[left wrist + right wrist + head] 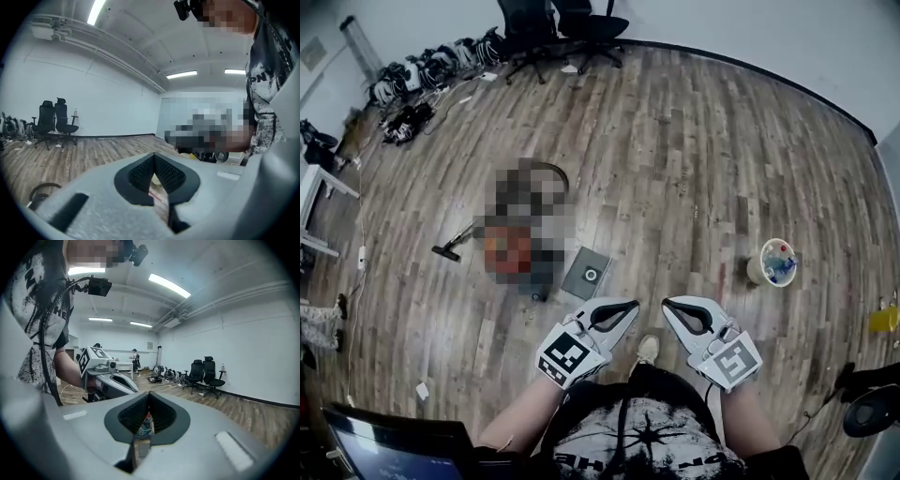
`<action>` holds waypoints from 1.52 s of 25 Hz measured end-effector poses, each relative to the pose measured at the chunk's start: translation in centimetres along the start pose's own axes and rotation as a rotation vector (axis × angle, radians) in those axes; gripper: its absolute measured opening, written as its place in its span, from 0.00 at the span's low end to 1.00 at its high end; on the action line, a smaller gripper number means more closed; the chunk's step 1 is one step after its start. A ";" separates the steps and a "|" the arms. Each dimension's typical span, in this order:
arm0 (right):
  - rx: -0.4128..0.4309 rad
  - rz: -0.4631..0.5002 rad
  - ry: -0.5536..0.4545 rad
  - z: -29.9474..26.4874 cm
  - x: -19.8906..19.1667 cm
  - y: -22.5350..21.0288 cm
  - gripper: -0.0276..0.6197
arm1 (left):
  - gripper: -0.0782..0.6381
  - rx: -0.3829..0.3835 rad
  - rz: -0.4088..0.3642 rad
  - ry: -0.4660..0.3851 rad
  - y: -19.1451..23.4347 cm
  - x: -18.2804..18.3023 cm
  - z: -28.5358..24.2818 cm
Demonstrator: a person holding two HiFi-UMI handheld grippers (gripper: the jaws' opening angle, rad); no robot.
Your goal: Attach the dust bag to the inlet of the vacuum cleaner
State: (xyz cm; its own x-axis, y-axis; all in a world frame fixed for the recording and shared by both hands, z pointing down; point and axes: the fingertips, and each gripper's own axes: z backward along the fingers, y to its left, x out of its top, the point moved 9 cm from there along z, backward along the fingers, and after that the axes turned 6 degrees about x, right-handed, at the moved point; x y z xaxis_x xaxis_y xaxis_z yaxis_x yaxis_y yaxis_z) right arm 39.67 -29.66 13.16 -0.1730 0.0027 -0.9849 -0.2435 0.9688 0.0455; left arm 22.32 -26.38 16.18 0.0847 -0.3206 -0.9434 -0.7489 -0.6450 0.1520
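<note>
The left gripper (633, 305) and the right gripper (667, 306) were held pressed together with nothing in them, close to the body. The flat grey dust bag (586, 273) was seen lying on the wooden floor (694, 169) just ahead, beside the red vacuum cleaner (504, 249). No step had been started yet, it seemed. Next, the bag would likely need to be reached and pinched by its edge.

i hold my left gripper (632, 305) and my right gripper (667, 304) side by side, low in front of my chest. they point away from me, and their tips angle in toward each other, near but not touching. both sets of jaws are pressed together with nothing between them. my left forearm (517, 414) and right forearm (757, 412) are bare and run back to my body. the marker cubes face up at me.
</note>
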 end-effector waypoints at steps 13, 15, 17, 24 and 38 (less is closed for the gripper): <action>0.356 0.090 0.058 -8.3 -0.7 -8.0 0.05 | 0.11 0.335 0.129 0.000 5.8 0.1 -0.2; 0.421 0.106 0.071 -11.2 0.1 -8.2 0.05 | 0.11 0.382 0.150 -0.011 7.5 0.1 1.1; 0.477 0.122 0.083 -14.1 1.2 -8.4 0.05 | 0.11 0.426 0.169 -0.027 9.3 0.2 2.5; 0.616 0.220 0.073 -25.0 5.4 -9.0 0.05 | 0.11 0.519 0.203 -0.095 16.4 1.6 6.7; 0.950 0.190 0.042 -34.1 3.5 -14.5 0.05 | 0.11 0.846 0.297 -0.113 21.7 1.7 4.9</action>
State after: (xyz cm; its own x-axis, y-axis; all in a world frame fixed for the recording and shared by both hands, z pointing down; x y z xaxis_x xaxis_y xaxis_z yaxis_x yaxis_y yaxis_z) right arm 10.06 -52.17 14.78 -0.1684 0.1892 -0.9674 0.6615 0.7493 0.0314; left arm 3.01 -37.53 16.42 -0.2208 -0.2937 -0.9300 -0.9665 0.1936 0.1683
